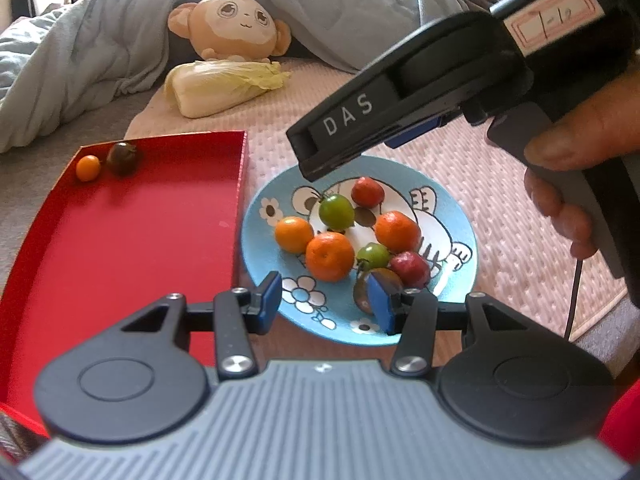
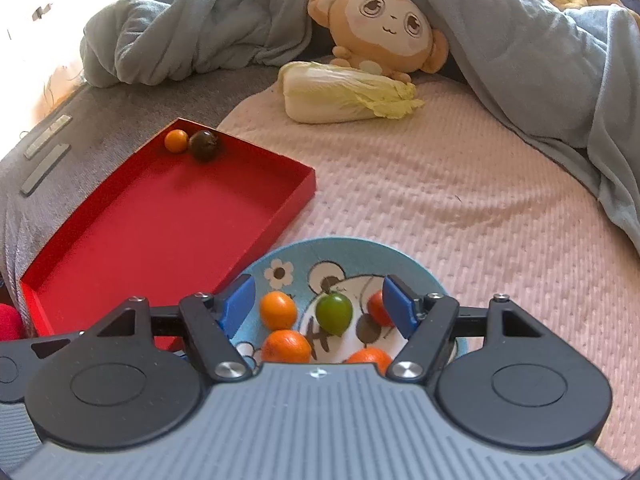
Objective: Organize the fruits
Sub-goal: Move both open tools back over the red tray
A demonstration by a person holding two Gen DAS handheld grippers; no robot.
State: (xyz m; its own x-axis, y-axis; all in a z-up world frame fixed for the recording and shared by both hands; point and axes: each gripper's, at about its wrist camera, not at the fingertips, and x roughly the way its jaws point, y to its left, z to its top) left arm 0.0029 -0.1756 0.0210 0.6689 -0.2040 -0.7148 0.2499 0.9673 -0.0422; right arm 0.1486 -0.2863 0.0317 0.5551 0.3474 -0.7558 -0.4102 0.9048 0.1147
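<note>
A blue cartoon plate (image 1: 264, 248) (image 2: 352, 250) holds several small fruits: oranges (image 1: 330, 256), green tomatoes (image 1: 337, 211) (image 2: 334, 313), red ones (image 1: 367, 191) and a dark one (image 1: 362, 292). A red tray (image 1: 132, 240) (image 2: 168, 216) to its left holds a small orange fruit (image 1: 88, 168) (image 2: 176, 141) and a dark tomato (image 1: 124, 157) (image 2: 204, 145) in its far corner. My left gripper (image 1: 326, 300) is open and empty over the plate's near edge. My right gripper (image 2: 320, 304) is open and empty above the plate, around the green tomato; its body also shows in the left wrist view (image 1: 400, 96).
A napa cabbage (image 1: 224, 88) (image 2: 344, 94) and a monkey plush (image 1: 236, 26) (image 2: 384, 28) lie beyond the plate on a pink mat (image 2: 460, 200). A grey-blue duvet (image 1: 80, 52) (image 2: 192, 28) is heaped behind and at the right.
</note>
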